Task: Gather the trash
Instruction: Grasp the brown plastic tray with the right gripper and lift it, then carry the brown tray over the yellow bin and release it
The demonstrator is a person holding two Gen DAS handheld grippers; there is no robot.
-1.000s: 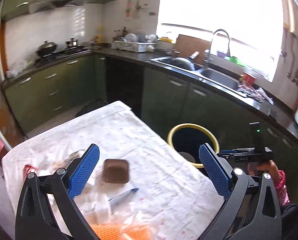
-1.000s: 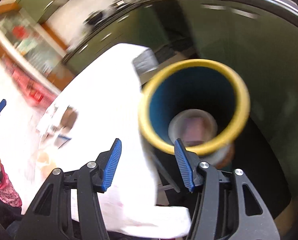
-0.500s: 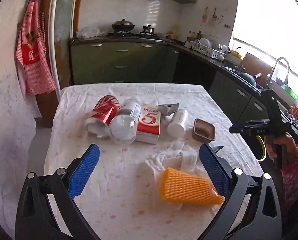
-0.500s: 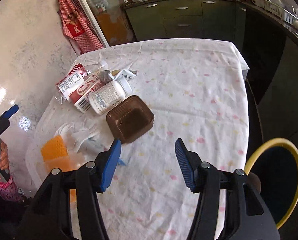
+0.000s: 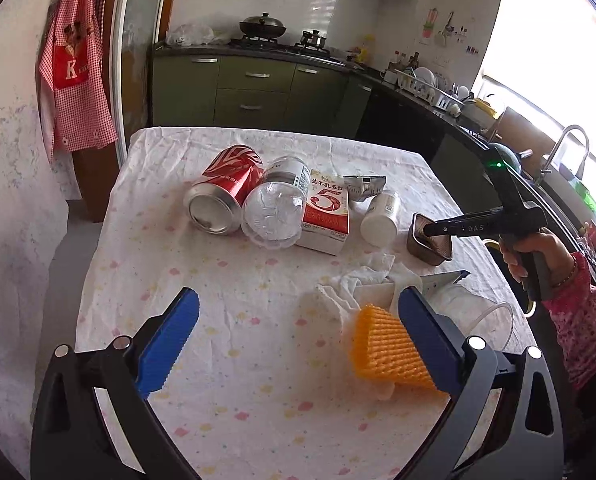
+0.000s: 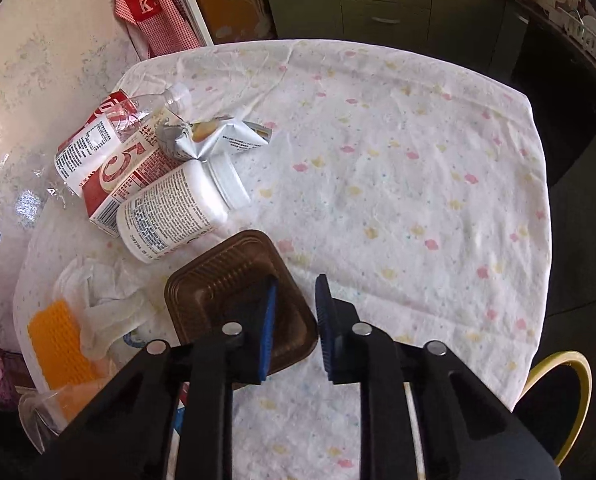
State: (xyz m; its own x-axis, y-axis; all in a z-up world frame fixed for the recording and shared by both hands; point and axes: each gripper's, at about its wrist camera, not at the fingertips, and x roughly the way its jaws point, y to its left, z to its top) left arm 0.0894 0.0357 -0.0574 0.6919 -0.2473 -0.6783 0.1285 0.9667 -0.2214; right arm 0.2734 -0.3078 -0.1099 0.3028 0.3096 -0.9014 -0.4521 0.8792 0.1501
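Two blue fingers [image 6: 266, 330] of the right gripper [image 6: 294, 330] are closing over the near wall of the brown plastic tray [image 6: 218, 276], one inside it, one outside; half a second ago they stood wide above it, so the pick is on. Pads not yet visibly pinching. Beside the tray lies the white pill bottle [image 6: 174, 210], beyond that the red milk carton [image 5: 326, 210], clear bottle [image 5: 274, 212] and cola can [image 5: 222, 192], all down on the cloth-covered bench [image 6: 397, 160]. The yellow-rimmed bin [image 6: 557, 400] waits off the bench's near right corner. The left gripper [image 5: 294, 344] has swung round and hangs released, nothing held, with the orange foam net [image 5: 385, 352] at its right finger.
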